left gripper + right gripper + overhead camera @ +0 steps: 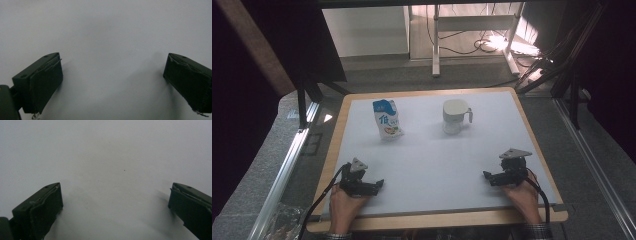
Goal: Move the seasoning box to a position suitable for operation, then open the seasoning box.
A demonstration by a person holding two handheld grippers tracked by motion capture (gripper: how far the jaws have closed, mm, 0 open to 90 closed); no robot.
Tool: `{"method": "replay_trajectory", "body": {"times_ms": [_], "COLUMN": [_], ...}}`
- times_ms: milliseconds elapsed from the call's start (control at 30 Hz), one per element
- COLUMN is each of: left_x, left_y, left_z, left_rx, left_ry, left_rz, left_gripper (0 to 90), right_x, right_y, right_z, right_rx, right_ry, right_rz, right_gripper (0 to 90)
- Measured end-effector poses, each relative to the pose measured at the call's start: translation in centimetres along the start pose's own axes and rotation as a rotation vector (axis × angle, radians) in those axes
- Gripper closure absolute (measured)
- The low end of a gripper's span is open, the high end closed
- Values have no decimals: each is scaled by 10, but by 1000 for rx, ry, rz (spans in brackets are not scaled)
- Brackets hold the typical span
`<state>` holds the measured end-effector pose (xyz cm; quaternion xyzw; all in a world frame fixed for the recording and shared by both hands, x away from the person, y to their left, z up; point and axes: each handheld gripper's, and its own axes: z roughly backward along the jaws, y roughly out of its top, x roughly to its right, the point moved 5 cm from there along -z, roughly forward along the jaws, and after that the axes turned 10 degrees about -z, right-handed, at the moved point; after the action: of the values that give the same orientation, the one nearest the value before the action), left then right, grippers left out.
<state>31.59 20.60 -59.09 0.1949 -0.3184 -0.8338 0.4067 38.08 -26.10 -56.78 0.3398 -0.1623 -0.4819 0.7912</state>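
Carton [387,119] upright far-left, mug [455,116] far-right; left gripper [373,188] nearer the carton, right gripper [490,178] nearer the mug, both resting near edge, jaws wide apart, empty.

A wooden-edged table [341,131] with a white top fills the middle of the high view. In its upper left part stands a blue-and-white carton [387,119], slightly tilted. Well apart, in the upper right part, sits a white mug [456,116] with its handle toward the frame's right.
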Motion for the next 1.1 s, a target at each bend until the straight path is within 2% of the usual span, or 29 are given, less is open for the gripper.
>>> {"method": "replay_trajectory", "body": {"times_ms": [733,833,867,933,1100], "left_x": [0,0,0,0,0], "left_y": [0,-1,0,0,0], "left_z": [0,0,0,0,0], "left_rx": [7,7,7,7,7], "left_ry": [-4,-4,-4,-5,-4], "left_rz": [4,4,4,2,4], "left_gripper": [20,20,20,20,20], "right_x": [0,0,-2,-3,-6], "right_y": [0,1,2,3,8], "right_z": [0,1,2,2,2], "right_rx": [-3,-14,-21,-23,-21], "right_ry": [-1,-5,-2,0,21], "right_rz": [-1,-4,1,-2,3], "right_gripper": [3,15,53,72,96]}}
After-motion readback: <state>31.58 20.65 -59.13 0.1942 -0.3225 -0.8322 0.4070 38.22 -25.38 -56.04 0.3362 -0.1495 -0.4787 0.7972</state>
